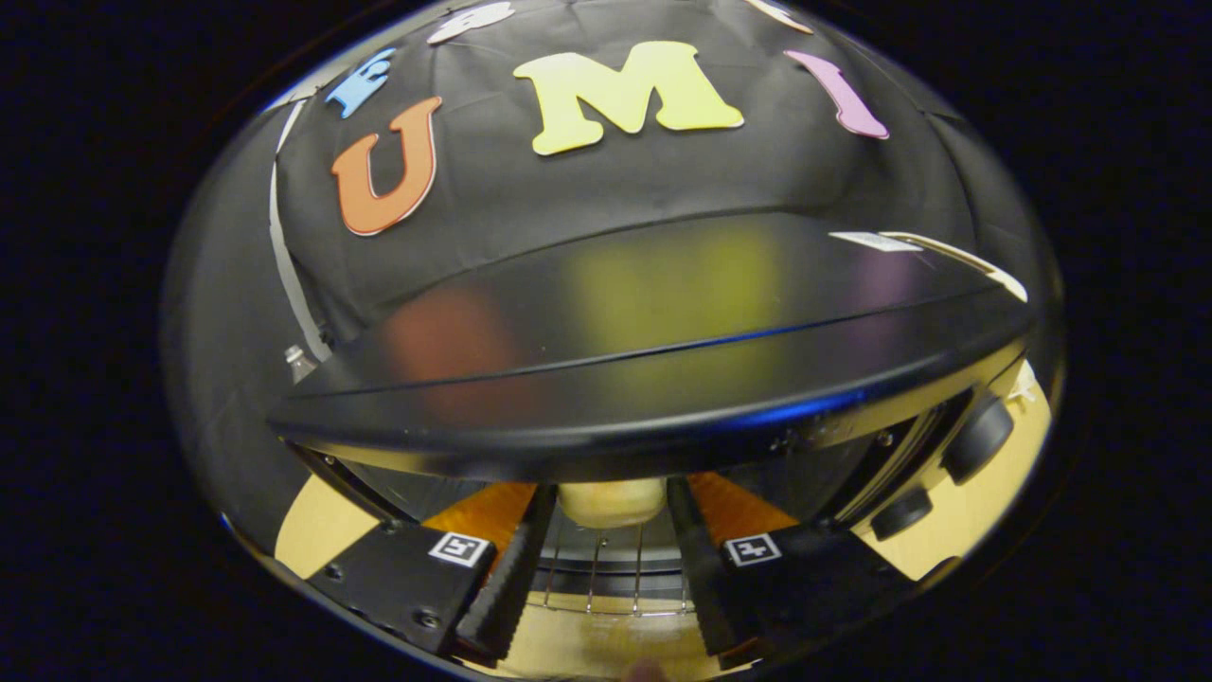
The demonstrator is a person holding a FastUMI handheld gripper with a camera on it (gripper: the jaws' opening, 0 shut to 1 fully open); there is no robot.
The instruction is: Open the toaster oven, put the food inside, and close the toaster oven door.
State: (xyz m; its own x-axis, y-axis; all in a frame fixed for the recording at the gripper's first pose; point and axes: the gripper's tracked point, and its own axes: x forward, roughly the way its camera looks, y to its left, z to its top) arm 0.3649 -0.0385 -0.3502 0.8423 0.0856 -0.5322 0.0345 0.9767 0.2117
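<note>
The toaster oven [663, 398] is black with a glossy top, and I look at it from just above its front edge. Its mouth is open below that edge, with a wire rack [606, 573] showing inside. A pale, rounded piece of food [611, 502] sits over the rack, right under the top edge. My gripper [611, 488] reaches into the mouth, and its black ribbed fingers [511, 568] stand on either side of the food, each tip against one of its sides. The upper part of the food is hidden by the oven's top edge.
Two black knobs [978, 439] sit on the oven's right front panel. A light wooden table [994, 493] shows beside the oven on both sides. A small bottle top [298, 360] stands left of the oven, against the black cloth wall.
</note>
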